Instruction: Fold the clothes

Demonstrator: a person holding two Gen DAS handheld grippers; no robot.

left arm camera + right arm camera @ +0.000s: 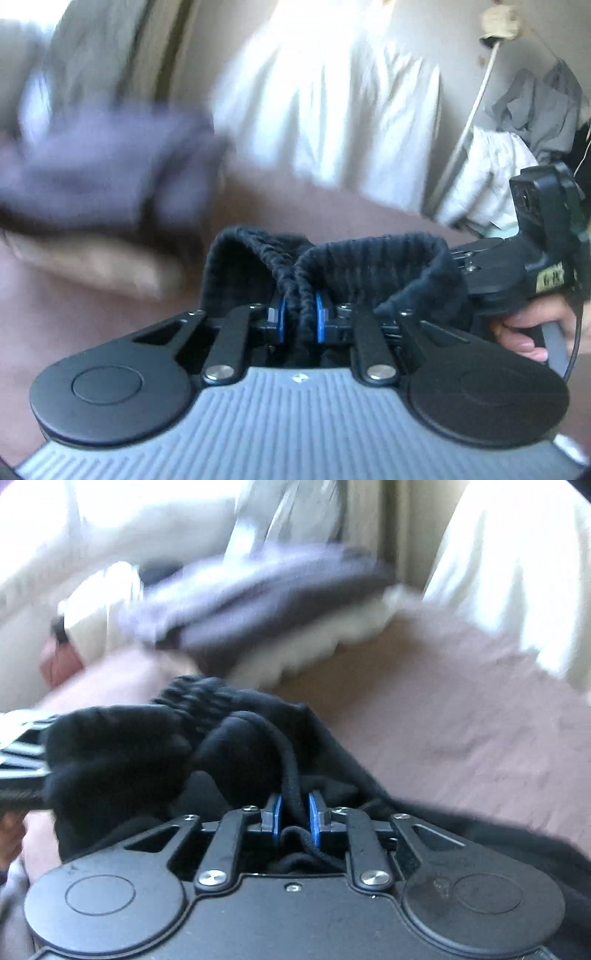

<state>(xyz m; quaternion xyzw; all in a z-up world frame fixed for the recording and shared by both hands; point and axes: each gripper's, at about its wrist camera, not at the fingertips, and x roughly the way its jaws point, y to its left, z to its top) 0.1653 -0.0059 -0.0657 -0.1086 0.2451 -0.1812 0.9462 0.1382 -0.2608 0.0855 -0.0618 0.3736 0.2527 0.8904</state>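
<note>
A black garment with a ribbed elastic waistband (388, 266) is stretched between both grippers above a pinkish-brown bed cover. In the left wrist view my left gripper (300, 317) is shut on a bunched fold of that waistband, its blue pads pressing the cloth. The right gripper's black body (535, 240) shows at the right edge, held by a hand (524, 328). In the right wrist view my right gripper (293, 816) is shut on the black garment (118, 753) and its cord, which runs between the blue pads. The rest of the garment drapes to the right, below the gripper.
A blurred stack of folded purple-grey clothes (92, 177) (258, 602) lies on the bed cover (461, 709) beyond the garment, on a cream cloth. White fabric (325, 110) hangs behind. More clothes (543, 107) hang at the far right beside a pole.
</note>
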